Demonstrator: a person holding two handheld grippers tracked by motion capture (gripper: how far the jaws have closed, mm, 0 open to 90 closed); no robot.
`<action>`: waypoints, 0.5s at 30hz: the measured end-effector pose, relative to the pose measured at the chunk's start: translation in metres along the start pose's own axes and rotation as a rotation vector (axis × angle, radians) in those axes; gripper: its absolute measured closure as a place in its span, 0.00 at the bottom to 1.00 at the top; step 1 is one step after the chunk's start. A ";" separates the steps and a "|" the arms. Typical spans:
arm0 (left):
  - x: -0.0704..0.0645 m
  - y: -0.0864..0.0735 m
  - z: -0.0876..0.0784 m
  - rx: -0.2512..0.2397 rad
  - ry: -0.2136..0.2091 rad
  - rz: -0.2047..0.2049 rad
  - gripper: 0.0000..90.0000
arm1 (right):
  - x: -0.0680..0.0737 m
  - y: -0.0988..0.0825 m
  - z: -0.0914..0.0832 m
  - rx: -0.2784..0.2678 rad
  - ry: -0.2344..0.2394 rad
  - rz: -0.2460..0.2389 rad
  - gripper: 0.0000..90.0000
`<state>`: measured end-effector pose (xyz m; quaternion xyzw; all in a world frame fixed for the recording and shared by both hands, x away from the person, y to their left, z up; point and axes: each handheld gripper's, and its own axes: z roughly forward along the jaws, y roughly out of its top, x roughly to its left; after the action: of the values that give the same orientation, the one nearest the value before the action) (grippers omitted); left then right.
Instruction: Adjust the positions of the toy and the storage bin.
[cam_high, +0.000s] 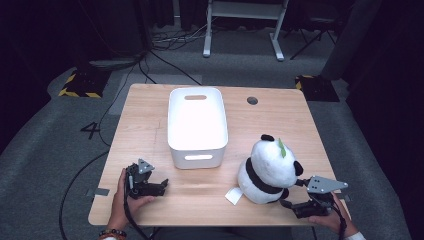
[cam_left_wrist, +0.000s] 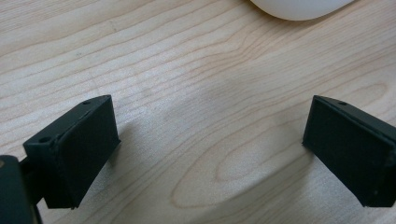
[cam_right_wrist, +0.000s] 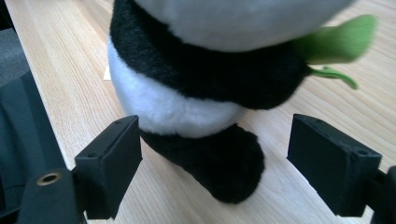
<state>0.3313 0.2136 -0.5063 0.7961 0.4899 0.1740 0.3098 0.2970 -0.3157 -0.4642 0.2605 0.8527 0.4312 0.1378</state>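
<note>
A black-and-white plush panda sits upright near the table's front right, with a green leaf on its head and a white tag at its left side. My right gripper is at the panda's right flank, pointing at it. In the right gripper view the jaws of the right gripper stand open on either side of the panda's black foot, with the pads clear of it. My left gripper rests at the front left, and the left gripper is open over bare wood.
A white plastic bin with handle slots stands empty in the middle of the wooden table; its rounded corner shows ahead of the left gripper. A cable hole lies at the back right. Cables and stands are on the floor beyond.
</note>
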 end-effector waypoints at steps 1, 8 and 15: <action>0.000 0.000 0.000 -0.002 -0.002 0.002 0.04 | 0.001 0.000 0.003 0.005 0.000 -0.004 0.20; -0.002 0.000 -0.005 -0.018 -0.015 0.007 0.21 | 0.004 0.001 0.023 0.039 0.013 -0.017 0.17; -0.007 0.005 -0.016 -0.067 -0.038 0.016 0.18 | 0.003 -0.002 0.036 0.052 0.019 -0.028 0.21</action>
<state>0.3220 0.2106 -0.4910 0.7923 0.4713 0.1777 0.3443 0.3102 -0.2909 -0.4870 0.2482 0.8685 0.4092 0.1287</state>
